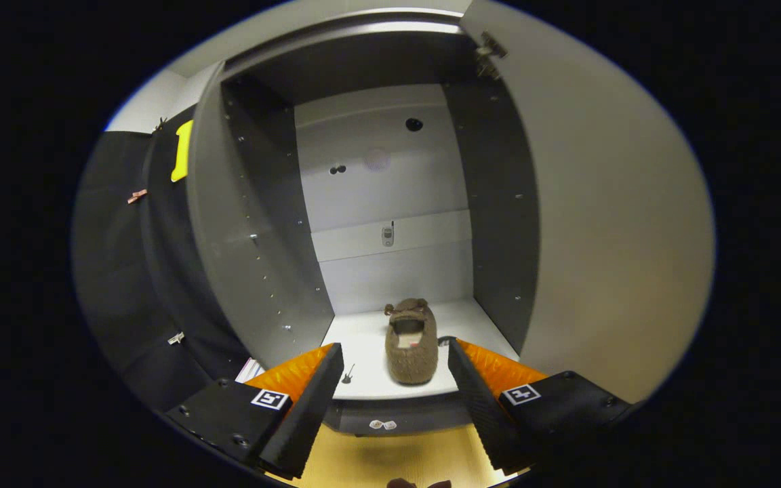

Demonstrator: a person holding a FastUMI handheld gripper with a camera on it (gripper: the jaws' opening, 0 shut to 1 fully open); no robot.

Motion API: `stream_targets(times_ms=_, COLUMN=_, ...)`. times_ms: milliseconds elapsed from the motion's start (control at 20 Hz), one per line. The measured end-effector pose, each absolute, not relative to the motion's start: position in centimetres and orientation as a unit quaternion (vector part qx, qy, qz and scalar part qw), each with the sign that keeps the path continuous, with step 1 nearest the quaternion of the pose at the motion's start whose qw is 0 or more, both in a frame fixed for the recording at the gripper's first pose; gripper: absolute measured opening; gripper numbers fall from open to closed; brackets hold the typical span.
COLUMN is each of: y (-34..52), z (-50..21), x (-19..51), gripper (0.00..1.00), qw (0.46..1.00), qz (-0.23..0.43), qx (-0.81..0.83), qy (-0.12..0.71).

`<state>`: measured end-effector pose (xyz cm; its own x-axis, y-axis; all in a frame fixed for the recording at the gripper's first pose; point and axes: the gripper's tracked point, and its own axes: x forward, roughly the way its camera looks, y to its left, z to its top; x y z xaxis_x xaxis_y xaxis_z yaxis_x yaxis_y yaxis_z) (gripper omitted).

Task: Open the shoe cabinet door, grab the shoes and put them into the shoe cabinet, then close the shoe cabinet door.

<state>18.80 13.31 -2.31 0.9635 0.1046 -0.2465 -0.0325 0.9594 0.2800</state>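
1. Tongs (390, 379) held level at the bottom centre of the frame, pointed straight into the open grey shoe cabinet (255, 224); fingers (309, 400) spread wide apart, holding nothing.
2. Brown fuzzy slipper (411, 342) lying on the white bottom shelf (363, 339) of the cabinet, in the lower middle of the frame, seen in the gap between the two fingertips and just beyond them; touched by neither finger.
3. Slipper set lengthwise, one end toward the tongs and the other toward the pale back panel (384, 196); opening facing up, a small knot or bow at the far end.
4. Cabinet door (601, 224), a broad light-grey panel, swung fully open along the right of the frame, with a metal hinge (489, 54) at its upper corner near the top of the frame.
5. Dark grey side walls left and right of centre, dotted with rows of small shelf-pin holes; a few round holes and a small fitting on the back panel, mid-frame.
6. Yellow-toned wooden floor (397, 461) at the bottom of the frame, under and between the fingers, in front of the cabinet's dark base.
7. Small yellow object (182, 150) at the upper left, beside the cabinet's outer left wall; too small to identify.
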Motion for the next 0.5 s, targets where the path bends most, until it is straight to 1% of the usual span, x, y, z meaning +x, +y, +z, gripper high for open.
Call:
stream_targets(times_ms=200, y=10.6, z=-1.5, x=11.1, gripper=0.98, qw=0.990, qz=0.013, qx=0.110, qy=0.088)
stream_targets(times_ms=500, y=8.9, z=-1.3, x=-1.2, gripper=0.98, qw=0.998, qz=0.027, qx=0.045, qy=0.045)
